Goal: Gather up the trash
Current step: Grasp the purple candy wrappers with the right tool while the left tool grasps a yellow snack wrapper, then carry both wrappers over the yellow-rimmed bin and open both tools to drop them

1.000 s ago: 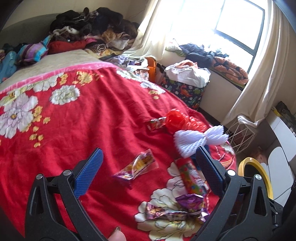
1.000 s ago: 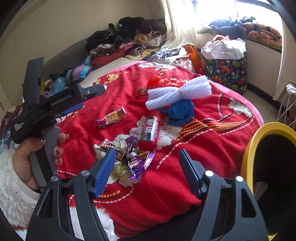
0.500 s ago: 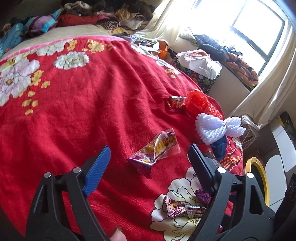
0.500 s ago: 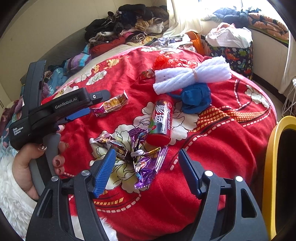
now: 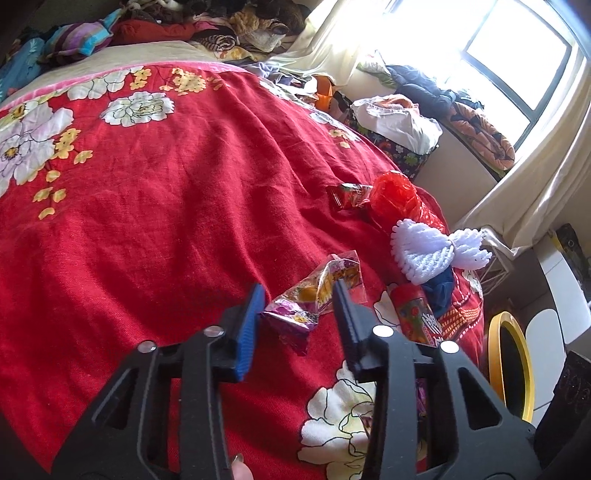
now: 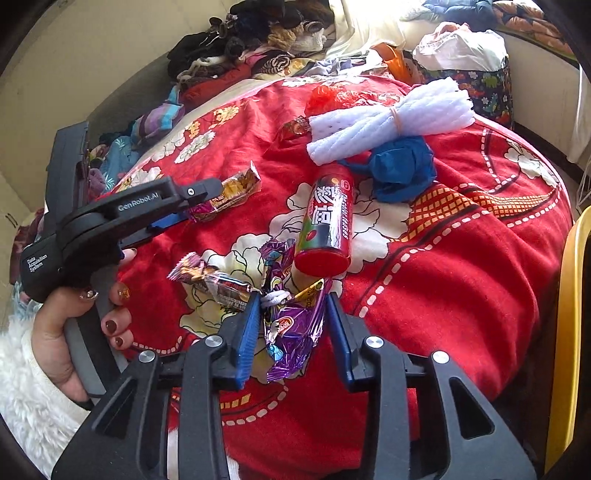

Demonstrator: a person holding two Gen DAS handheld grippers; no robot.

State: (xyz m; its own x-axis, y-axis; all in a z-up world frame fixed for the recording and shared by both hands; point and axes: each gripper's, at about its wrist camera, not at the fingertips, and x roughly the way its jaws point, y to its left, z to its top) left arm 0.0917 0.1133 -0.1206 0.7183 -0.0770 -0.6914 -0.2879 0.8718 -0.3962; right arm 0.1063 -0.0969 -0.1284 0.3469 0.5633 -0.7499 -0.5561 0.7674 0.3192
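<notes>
Trash lies on a red floral blanket (image 5: pixel 166 203). My left gripper (image 5: pixel 297 291) is low over a clear yellow-and-purple snack wrapper (image 5: pixel 314 295); its jaws are closing with the wrapper between them, not squeezed. From the right wrist view the left gripper (image 6: pixel 201 201) is at that wrapper (image 6: pixel 232 192). My right gripper (image 6: pixel 293 306) straddles a purple foil wrapper (image 6: pixel 295 325), jaws closing, pads just short of pressing. A brown foil wrapper (image 6: pixel 214 280) lies left of it. A red can (image 6: pixel 327 218), white foam netting (image 6: pixel 391 118), a blue bag (image 6: pixel 399 170) and a small red wrapper (image 6: pixel 295 125) lie beyond.
A yellow-rimmed bin (image 5: pixel 509 365) stands beside the bed at the right, also in the right wrist view as the bin (image 6: pixel 569 332). A red plastic bag (image 5: pixel 395 192) lies by the netting. Clothes (image 5: pixel 240 22) are heaped at the bed's far end. A hand (image 6: pixel 74 325) holds the left gripper.
Both grippers have sunk toward the blanket, and their jaws have narrowed around a wrapper each. The trash on the bed has stayed where it lay.
</notes>
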